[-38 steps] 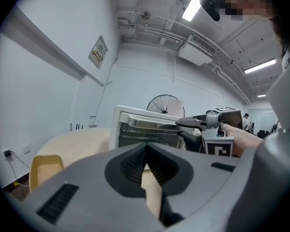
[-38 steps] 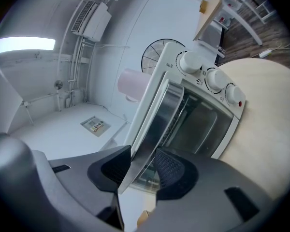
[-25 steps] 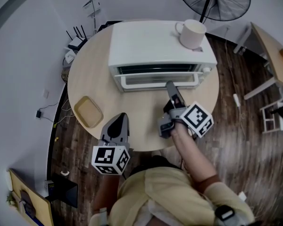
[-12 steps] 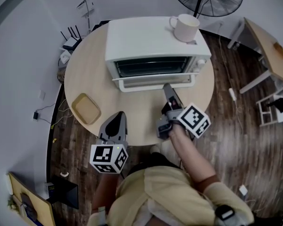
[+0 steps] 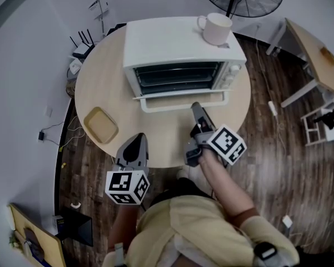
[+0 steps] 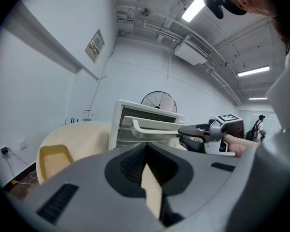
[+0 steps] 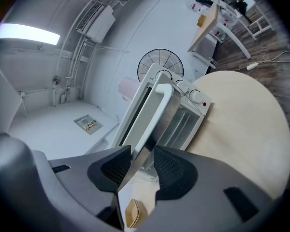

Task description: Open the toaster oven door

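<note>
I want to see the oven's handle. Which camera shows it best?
The head view: almost the whole handle shows, end to end. The left gripper view shows it side-on. The right gripper view shows it close up, its lower part behind the jaws.

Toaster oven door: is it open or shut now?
Open: the toaster oven door hangs forward and down, the racks show behind it, and the right gripper is shut on it.
</note>
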Available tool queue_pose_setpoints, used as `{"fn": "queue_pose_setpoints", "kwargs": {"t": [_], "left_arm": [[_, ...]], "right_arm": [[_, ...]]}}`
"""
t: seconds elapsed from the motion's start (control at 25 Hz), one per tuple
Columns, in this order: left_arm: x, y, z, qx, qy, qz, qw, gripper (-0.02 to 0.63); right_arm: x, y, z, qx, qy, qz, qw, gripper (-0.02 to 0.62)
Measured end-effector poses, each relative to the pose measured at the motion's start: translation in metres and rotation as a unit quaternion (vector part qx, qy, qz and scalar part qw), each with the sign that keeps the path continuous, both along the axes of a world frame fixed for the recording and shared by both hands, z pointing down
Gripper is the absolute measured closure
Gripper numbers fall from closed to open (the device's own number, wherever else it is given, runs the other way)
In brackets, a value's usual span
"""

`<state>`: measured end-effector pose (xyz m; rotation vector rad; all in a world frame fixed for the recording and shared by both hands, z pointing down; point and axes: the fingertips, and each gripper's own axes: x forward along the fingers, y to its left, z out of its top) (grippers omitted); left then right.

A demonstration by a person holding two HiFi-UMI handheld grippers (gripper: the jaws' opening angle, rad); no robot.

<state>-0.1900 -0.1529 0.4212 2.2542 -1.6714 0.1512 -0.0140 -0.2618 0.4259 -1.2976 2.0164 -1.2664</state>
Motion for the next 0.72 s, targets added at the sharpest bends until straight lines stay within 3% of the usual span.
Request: {"fn": "queue_pose_setpoints", "kwargs": {"t": [0.44, 0.72], "left_arm": [[-0.003, 0.009, 0.013, -0.016, 0.002, -0.002, 0.9999, 0.605], [-0.001, 0.014, 0.019, -0.024, 0.001, 0.001, 0.9997, 0.604]], "right_arm": [[0.008, 0.028, 0.026, -0.032, 0.032, 0.010, 0.999, 0.453], [0.006, 0.039, 0.036, -0.040, 0.027, 0.011, 0.999, 0.462]]}}
